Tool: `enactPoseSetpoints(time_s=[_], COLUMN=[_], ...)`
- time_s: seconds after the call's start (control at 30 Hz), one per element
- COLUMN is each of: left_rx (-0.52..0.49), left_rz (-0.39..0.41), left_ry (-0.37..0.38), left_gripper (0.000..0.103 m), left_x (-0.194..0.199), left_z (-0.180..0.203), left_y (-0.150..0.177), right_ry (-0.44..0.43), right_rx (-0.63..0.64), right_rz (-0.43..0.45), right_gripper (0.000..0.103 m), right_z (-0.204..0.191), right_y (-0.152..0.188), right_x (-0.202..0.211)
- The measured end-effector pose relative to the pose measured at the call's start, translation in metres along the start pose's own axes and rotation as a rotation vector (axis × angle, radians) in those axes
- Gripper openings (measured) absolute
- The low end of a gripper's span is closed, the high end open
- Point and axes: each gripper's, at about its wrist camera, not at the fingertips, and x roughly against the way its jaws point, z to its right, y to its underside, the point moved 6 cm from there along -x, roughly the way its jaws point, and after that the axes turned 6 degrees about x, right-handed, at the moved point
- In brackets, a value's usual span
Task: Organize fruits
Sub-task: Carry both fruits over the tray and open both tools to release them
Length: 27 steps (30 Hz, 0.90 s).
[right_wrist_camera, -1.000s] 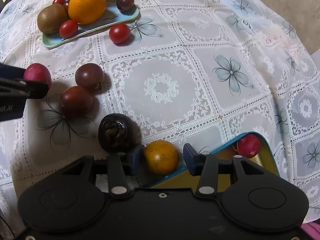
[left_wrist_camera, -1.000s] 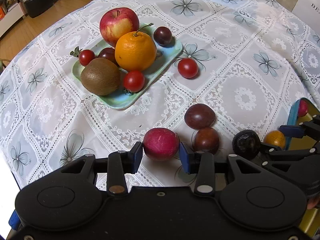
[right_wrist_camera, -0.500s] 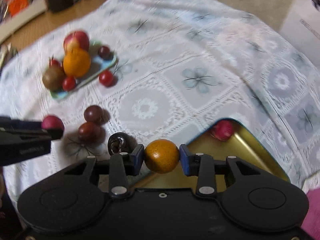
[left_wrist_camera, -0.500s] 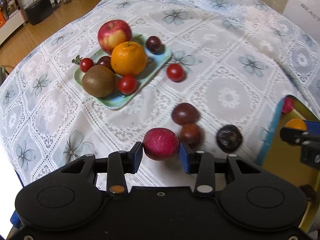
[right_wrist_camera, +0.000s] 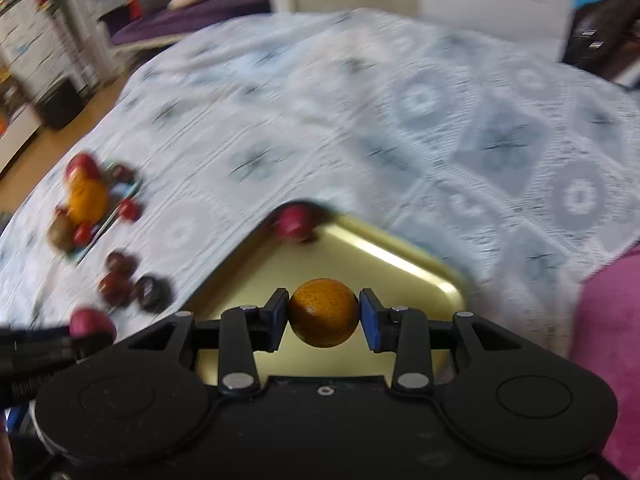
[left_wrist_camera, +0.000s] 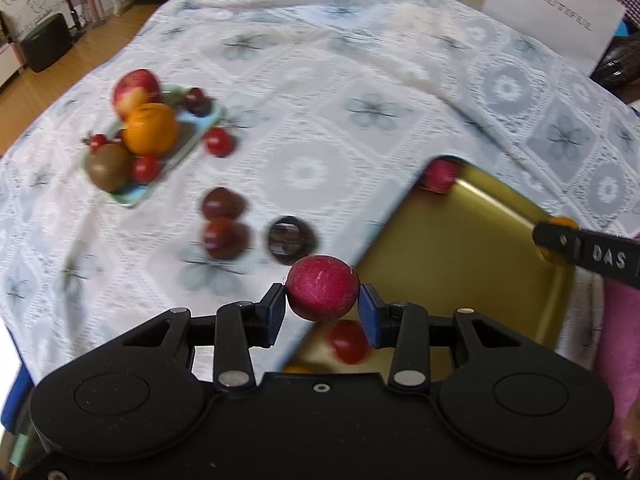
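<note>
My left gripper [left_wrist_camera: 322,307] is shut on a red round fruit [left_wrist_camera: 322,293], held above the near left edge of a gold tray [left_wrist_camera: 460,248]. My right gripper [right_wrist_camera: 323,319] is shut on a small orange fruit [right_wrist_camera: 323,312] over the same gold tray [right_wrist_camera: 384,264]. A small red fruit [left_wrist_camera: 439,176] lies in the tray's far corner, and another red fruit [left_wrist_camera: 347,343] shows under my left fingers. Two dark plums [left_wrist_camera: 222,220] and a blackish fruit [left_wrist_camera: 290,238] lie on the lace tablecloth [left_wrist_camera: 360,80] left of the tray.
A light green plate [left_wrist_camera: 188,140] at the far left holds an apple [left_wrist_camera: 136,88], an orange [left_wrist_camera: 150,130], a kiwi [left_wrist_camera: 110,168] and small red fruits. A cherry tomato [left_wrist_camera: 219,142] lies beside it. A white paper bag [left_wrist_camera: 556,16] stands at the back right; pink cloth [right_wrist_camera: 608,328] lies at the right.
Both grippers have lifted their fruits off the cloth and carried them right, over the gold tray. The right gripper has rolled, so the tray now lies square in front of it.
</note>
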Motion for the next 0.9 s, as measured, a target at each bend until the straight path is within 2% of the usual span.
enactPoseSetpoints(time_s=[0.13, 0.3, 0.43, 0.57, 0.73, 0.9], left_rx=[-0.024, -0.049, -0.047, -0.055, -0.058, -0.056], left_rz=[-0.007, -0.028, -0.041, -0.061, -0.088, -0.094], left_ry=[0.000, -0.035, -0.072, -0.077, -0.082, -0.094], left_gripper=[0.049, 0.049, 0.049, 0.049, 0.049, 0.050], left_x=[-0.008, -0.021, -0.028, -0.032, -0.041, -0.043], left_z=[0.034, 0.058, 0.066, 0.073, 0.079, 0.077], left_y=[0.011, 0.027, 0.034, 0.043, 0.048, 0.050], right_ry=[-0.024, -0.055, -0.035, 0.012, 0.003, 0.033], right_rx=[0.030, -0.003, -0.002, 0.020, 0.015, 0.020], right_rz=[0.024, 0.001, -0.028, -0.049, -0.083, -0.081], right_gripper=[0.039, 0.039, 0.039, 0.039, 0.039, 0.039], right_z=[0.006, 0.015, 0.019, 0.019, 0.018, 0.020], right_y=[0.002, 0.001, 0.004, 0.006, 0.008, 0.008], right_x=[0.007, 0.003, 0.000, -0.006, -0.014, -0.015])
